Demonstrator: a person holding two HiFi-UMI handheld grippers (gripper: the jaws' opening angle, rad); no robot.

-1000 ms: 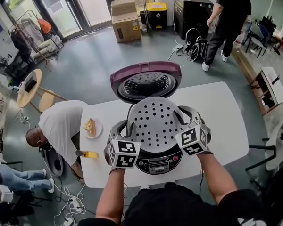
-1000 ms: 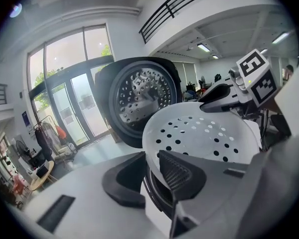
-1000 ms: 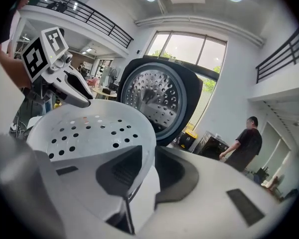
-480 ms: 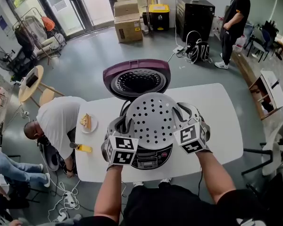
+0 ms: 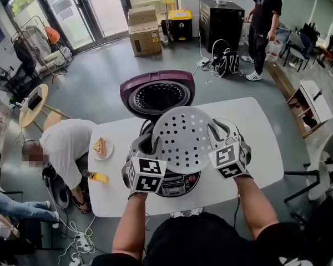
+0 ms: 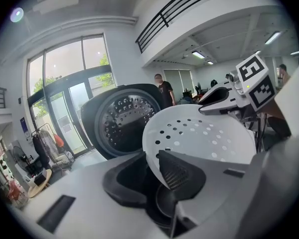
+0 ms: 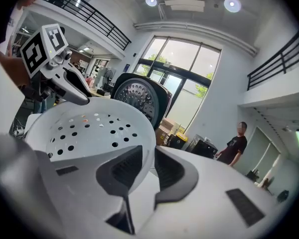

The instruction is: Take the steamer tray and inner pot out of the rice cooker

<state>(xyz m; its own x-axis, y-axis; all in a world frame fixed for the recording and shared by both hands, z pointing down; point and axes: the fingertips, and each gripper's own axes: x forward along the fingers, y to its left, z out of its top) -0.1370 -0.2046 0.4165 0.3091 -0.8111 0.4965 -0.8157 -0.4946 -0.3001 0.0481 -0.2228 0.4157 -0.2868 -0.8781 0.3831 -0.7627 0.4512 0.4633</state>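
Observation:
A white perforated steamer tray [image 5: 183, 137] hangs above the rice cooker [image 5: 175, 184], whose purple lid [image 5: 157, 96] stands open behind it. My left gripper [image 5: 150, 147] is shut on the tray's left rim, and my right gripper [image 5: 215, 133] is shut on its right rim. In the left gripper view the tray [image 6: 204, 138] rim sits between the dark pads [image 6: 177, 171], with the right gripper [image 6: 224, 96] across it. In the right gripper view the tray [image 7: 89, 128] edge is pinched at my gripper [image 7: 148, 168]. The tray hides the inner pot.
The cooker stands on a white table [image 5: 261, 143]. A plate with a slice of food [image 5: 101, 147] and a yellow object [image 5: 100, 177] lie at the table's left. A person [image 5: 66, 148] crouches by that side. Another person [image 5: 261, 15] stands far back near boxes [image 5: 143, 32].
Both grippers have risen together with the steamer tray, which now sits higher above the cooker body. The person at the back has walked to the right.

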